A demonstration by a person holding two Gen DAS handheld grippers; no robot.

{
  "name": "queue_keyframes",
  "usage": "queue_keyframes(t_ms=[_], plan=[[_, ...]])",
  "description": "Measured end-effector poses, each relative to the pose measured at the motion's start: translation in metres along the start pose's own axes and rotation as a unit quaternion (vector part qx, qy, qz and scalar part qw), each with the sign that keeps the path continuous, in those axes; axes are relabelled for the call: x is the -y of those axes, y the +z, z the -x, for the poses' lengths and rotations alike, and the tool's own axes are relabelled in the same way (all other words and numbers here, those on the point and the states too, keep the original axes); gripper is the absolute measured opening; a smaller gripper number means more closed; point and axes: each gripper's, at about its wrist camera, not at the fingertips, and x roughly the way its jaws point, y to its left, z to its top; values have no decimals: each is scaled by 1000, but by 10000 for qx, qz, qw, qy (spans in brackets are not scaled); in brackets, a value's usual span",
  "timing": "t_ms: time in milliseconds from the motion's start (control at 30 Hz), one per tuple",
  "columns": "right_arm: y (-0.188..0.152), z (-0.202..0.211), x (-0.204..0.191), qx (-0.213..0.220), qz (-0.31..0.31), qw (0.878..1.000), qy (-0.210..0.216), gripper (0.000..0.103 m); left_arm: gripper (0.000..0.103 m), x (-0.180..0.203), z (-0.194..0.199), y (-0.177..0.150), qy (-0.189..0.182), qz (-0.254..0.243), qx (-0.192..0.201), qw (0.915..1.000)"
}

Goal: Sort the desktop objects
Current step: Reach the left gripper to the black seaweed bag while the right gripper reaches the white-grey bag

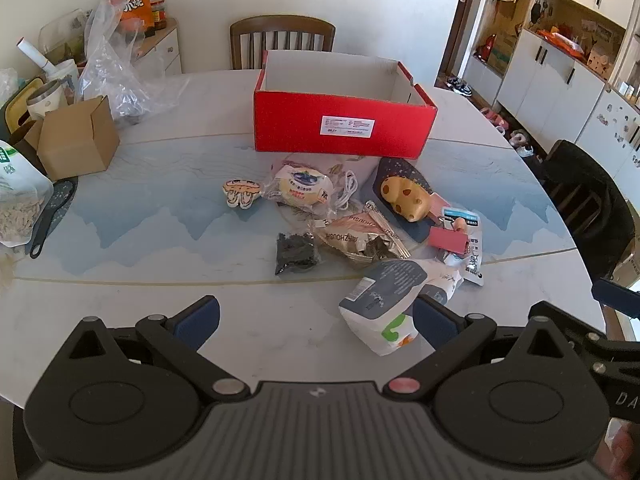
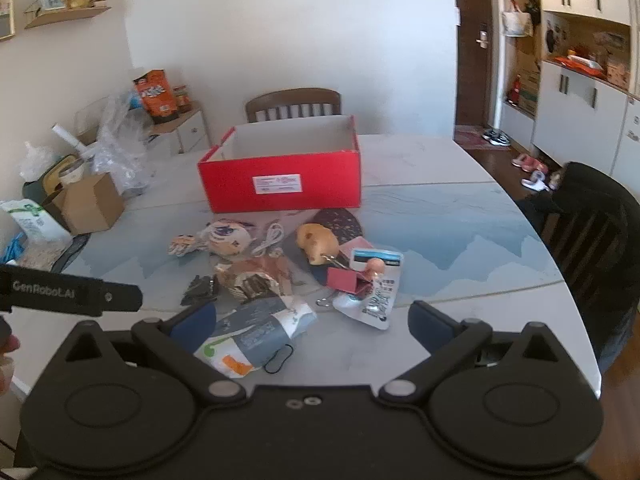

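Ahead of the left gripper (image 1: 316, 322), a crumpled brown snack wrapper (image 1: 360, 240) shows upside-down lettering that seems to read "HSUOHZ", the rest lost in folds. A black arm (image 2: 72, 294) just left of the right gripper (image 2: 312, 322) carries "GenRoboLAI" or similar in pale letters. At the far right edge of the left wrist view, black gripper housing (image 1: 624, 398) shows "DA", cut off. The white label (image 1: 347, 126) on the red box (image 1: 344, 124) beyond both grippers is too small to read.
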Motion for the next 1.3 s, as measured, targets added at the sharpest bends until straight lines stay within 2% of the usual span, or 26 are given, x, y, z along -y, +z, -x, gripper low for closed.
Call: queue_keyframes(t_ms=[133, 200, 400, 633, 800, 900, 1067, 1300], plan=[[0, -1, -3, -11, 241, 9997, 105, 101, 103, 3, 0, 2, -42, -55, 84, 9999], [1, -2, -3, -35, 319, 9993, 185, 97, 103, 3, 1, 4, -82, -59, 181, 9998], [2, -5, 1, 43, 465, 9985, 275, 93, 103, 0, 2, 7, 83, -44, 521, 9986], [3, -12, 0, -64, 433, 9982, 409, 92, 103, -12, -8, 7, 240, -84, 684, 9973], [2, -30, -7, -212, 370, 9985, 331, 88, 103, -27, -37, 10, 178, -309, 674, 9971], [1, -49, -10, -428, 202, 9987, 180, 84, 103, -34, -62, 12, 73, -479, 545, 9973], [-2, -76, -16, -717, 3, 9974, -22, 83, 103, -40, -101, 11, -109, -802, 398, 9959], [-4, -115, -14, -1269, -545, 9898, -350, 77, 103, -50, -148, 15, -368, -1013, 140, 9941]])
